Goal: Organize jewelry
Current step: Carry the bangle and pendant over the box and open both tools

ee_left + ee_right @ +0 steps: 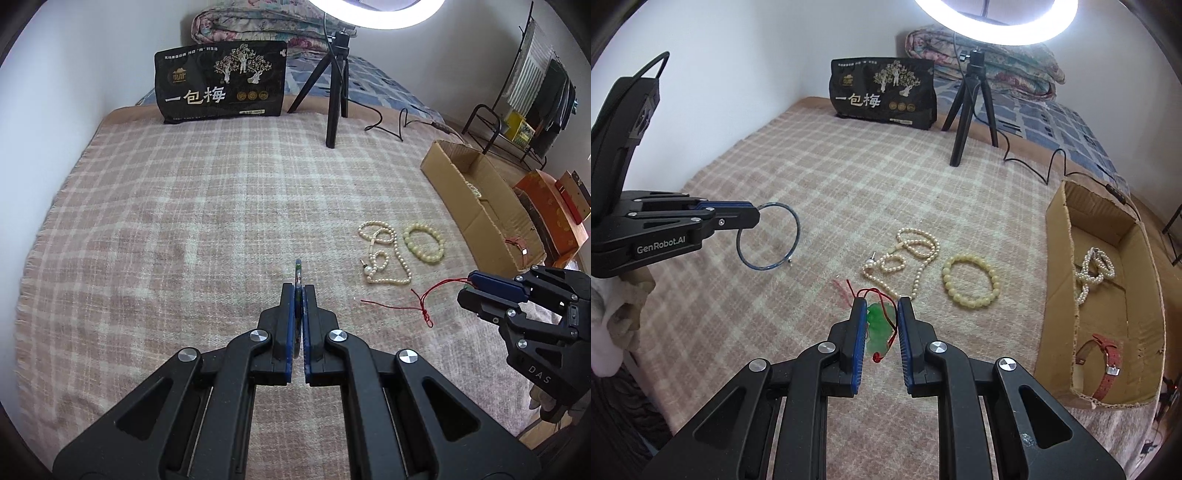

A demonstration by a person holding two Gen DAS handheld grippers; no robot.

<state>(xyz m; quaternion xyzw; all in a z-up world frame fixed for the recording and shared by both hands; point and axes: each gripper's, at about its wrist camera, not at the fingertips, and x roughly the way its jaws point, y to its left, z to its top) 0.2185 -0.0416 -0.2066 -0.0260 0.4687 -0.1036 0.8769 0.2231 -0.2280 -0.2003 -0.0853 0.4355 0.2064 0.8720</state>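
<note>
Your left gripper point(755, 218) is clamped on a thin blue-grey wire bangle point(768, 236), held clear of the pink plaid blanket point(184, 221). Your right gripper point(881, 314) pinches a translucent green carved pendant point(881, 326) on red cord point(428, 295) — narrow jaws. The cardboard box point(1056, 295) holds a pearl strand point(1095, 271) and red watch point(1106, 363).

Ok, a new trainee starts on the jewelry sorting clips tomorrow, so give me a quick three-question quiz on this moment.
1. True or false: the cardboard box is empty.
2. What does the left gripper hold? A) thin blue bangle B) watch
3. Name the green thing between the right gripper's fingers.

Key:
1. False: a pearl strand and a red watch lie inside.
2. A
3. A green pendant on a red cord.
</note>
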